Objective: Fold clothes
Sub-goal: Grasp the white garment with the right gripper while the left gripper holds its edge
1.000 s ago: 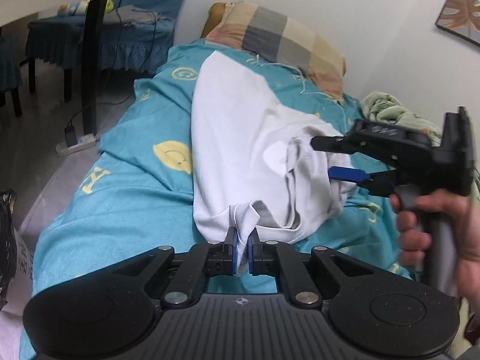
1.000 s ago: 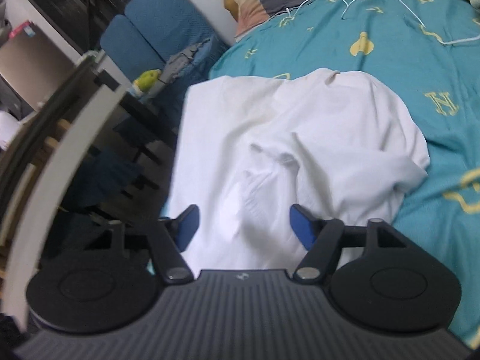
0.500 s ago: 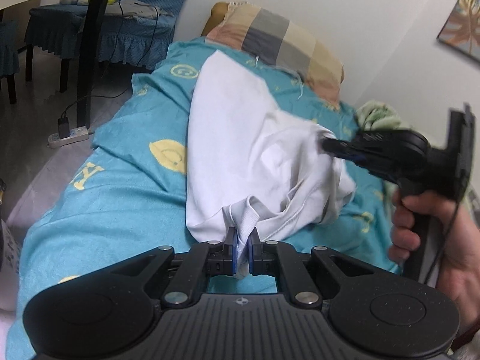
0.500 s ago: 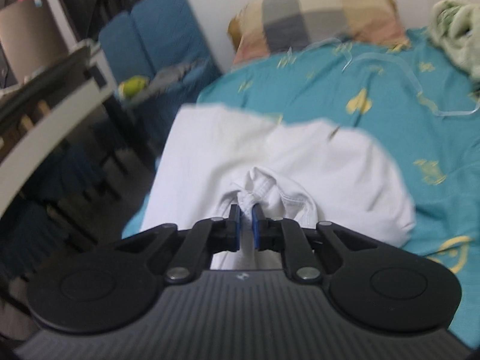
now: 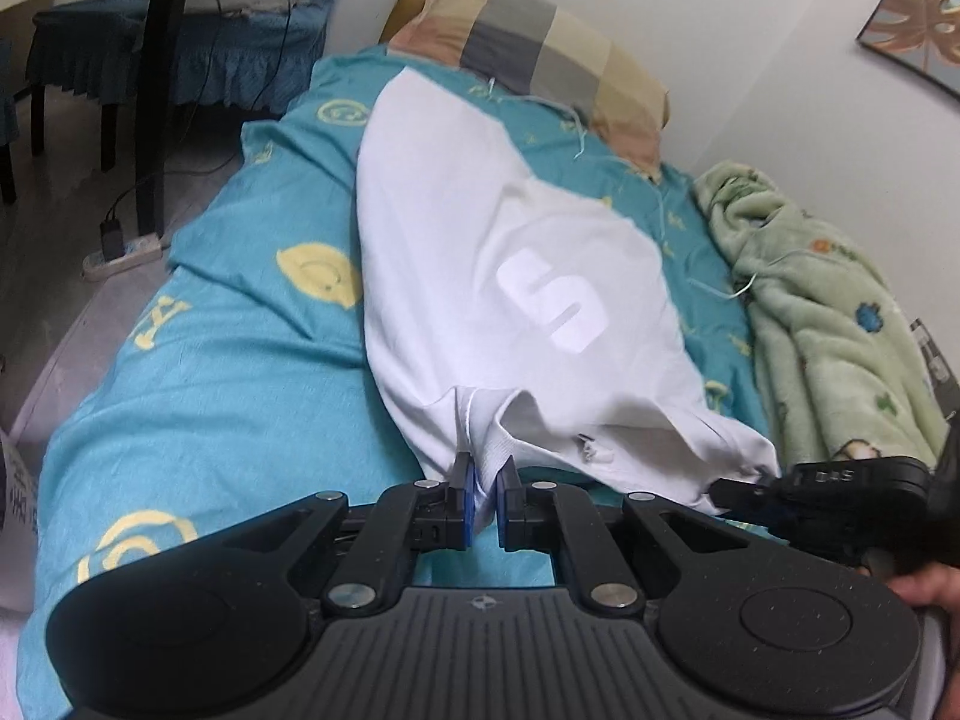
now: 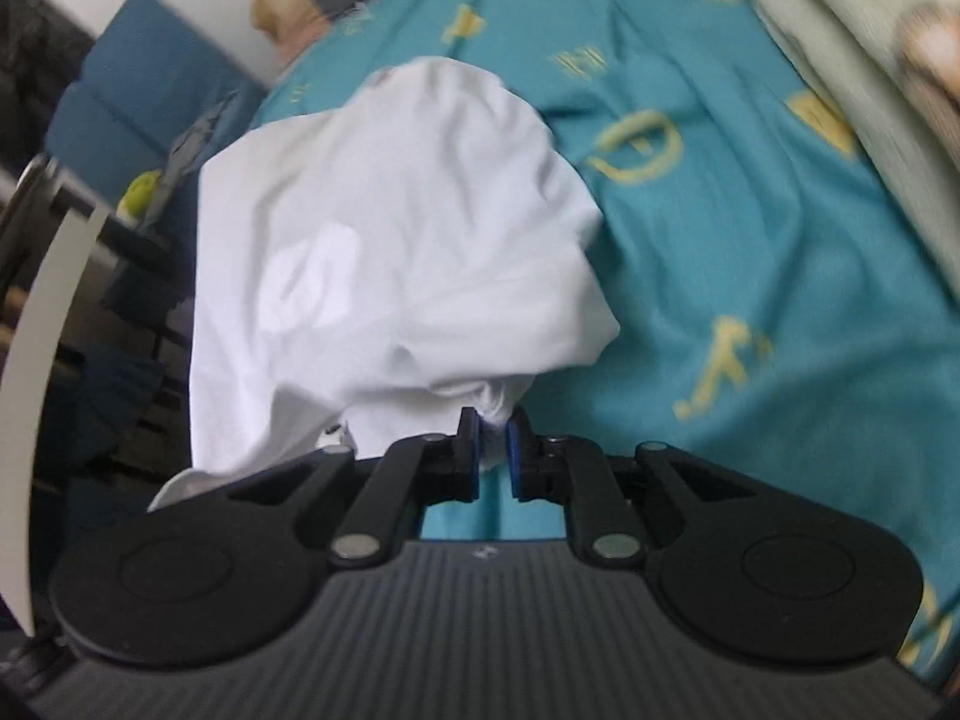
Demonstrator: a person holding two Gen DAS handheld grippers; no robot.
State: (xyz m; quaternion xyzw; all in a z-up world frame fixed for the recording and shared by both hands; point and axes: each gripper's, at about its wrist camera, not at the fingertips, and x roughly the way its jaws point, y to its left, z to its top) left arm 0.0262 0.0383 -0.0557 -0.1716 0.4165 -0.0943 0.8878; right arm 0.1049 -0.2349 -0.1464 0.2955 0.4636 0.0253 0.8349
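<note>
Left wrist view, shirt: a white T-shirt [image 5: 480, 276] lies lengthwise on a teal bedsheet [image 5: 228, 372] printed with yellow shapes, running from the near edge toward the far pillow.
Left wrist view, left claw: the left gripper [image 5: 485, 495] is clamped on the shirt's near hem; white cloth fills the gap between its blue pads.
Left wrist view, right claw: the right gripper [image 5: 741, 489] enters from the near right and meets the shirt's right corner; its tips are buried in cloth, so the grip cannot be judged from here.
Left wrist view, hand: only a sliver of a hand [image 5: 924, 591] shows at the right edge, cut off.
Left wrist view, writing: a large pale mark like an "S" or "5" [image 5: 555, 300] sits on the shirt; small raised letters on the right gripper's body are too blurred to read.
Left wrist view, surroundings: a checked pillow [image 5: 540, 54] lies far, a green fleece blanket [image 5: 828, 312] lies right, and a framed leaf picture [image 5: 924, 6] is cut off at the top right.
Right wrist view, right claw: its pads are pinched together on a bunched fold of the shirt [image 6: 384, 252].
Right wrist view, clarity: the whole picture is smeared with motion; the pale mark [image 6: 312, 288] on the shirt is unreadable.
Right wrist view, far right: a pale blanket and a blurred pinkish shape at the edge cannot be made out.
</note>
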